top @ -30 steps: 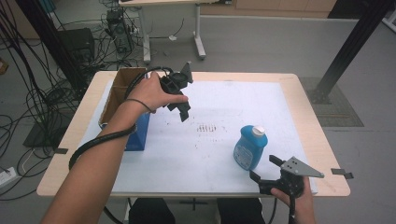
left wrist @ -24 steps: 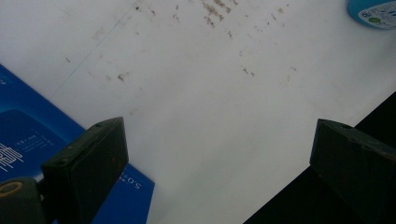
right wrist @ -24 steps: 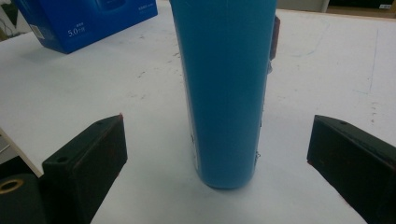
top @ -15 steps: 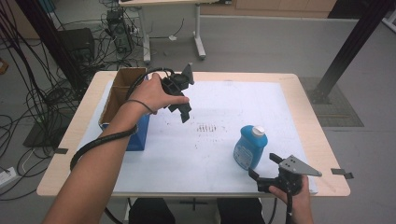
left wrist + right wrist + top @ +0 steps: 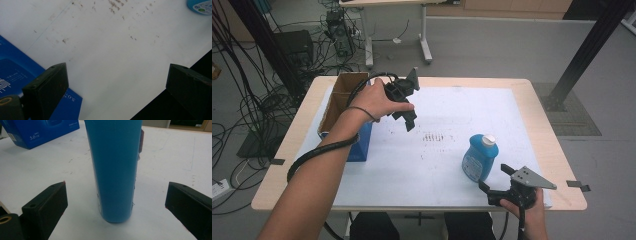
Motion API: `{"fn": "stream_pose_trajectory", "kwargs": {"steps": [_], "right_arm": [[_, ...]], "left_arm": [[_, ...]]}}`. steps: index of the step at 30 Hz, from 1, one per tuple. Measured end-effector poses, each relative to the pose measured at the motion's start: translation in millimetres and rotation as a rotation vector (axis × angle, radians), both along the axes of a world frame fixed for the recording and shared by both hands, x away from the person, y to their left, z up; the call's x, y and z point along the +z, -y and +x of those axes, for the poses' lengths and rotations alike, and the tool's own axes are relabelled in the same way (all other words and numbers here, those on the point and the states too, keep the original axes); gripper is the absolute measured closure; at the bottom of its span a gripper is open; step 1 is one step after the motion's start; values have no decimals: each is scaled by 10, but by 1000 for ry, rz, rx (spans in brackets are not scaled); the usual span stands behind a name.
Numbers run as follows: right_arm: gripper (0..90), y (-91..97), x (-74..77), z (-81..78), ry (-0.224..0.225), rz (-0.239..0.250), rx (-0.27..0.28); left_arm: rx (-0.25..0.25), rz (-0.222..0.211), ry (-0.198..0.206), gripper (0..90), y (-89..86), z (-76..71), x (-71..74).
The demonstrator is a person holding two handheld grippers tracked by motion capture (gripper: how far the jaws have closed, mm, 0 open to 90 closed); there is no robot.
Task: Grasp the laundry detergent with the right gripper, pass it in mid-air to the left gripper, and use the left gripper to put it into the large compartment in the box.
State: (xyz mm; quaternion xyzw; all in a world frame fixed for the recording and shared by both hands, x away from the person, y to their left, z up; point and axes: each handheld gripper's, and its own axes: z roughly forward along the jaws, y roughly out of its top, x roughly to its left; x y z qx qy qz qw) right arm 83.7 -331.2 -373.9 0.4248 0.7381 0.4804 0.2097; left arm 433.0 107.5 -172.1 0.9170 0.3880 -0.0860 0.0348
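Looking down from the high view first: we see the blue bottle point(image 5: 480, 157) standing upright at lower right of centre on the white table point(image 5: 452, 110), white cap up, long axis vertical. Our right gripper point(image 5: 498, 184) sits at the bottom right edge, just below the bottle, jaws spread and pointing up-left at it, nothing held. Our left gripper point(image 5: 404, 107) hangs above the table at upper left of centre, jaws angled down, beside the cardboard box point(image 5: 339, 100) and the blue carton point(image 5: 361, 145). It is well apart from the bottle, so the right hand is clearly the nearer one.

Left gripper view: both jaws wide apart, empty, bare stained table between them; blue carton point(image 5: 15, 72) at lower left, a sliver of the bottle point(image 5: 200, 3) at the top right corner.

Right gripper view: jaws wide open, empty. The bottle point(image 5: 115, 170) stands dead centre in the gap, ahead of the jaw tips, not touching either. We judge a short push forward would bring it between the jaws for a side grasp across its upright body.
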Motion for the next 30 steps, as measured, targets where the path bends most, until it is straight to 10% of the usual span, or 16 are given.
{"fn": "stream_pose_trajectory", "kwargs": {"steps": [30], "right_arm": [[43, 11, -5, 10, 4, 5, 5]], "left_arm": [[-5, 2, -4, 47, 7, 7, -12]]}}
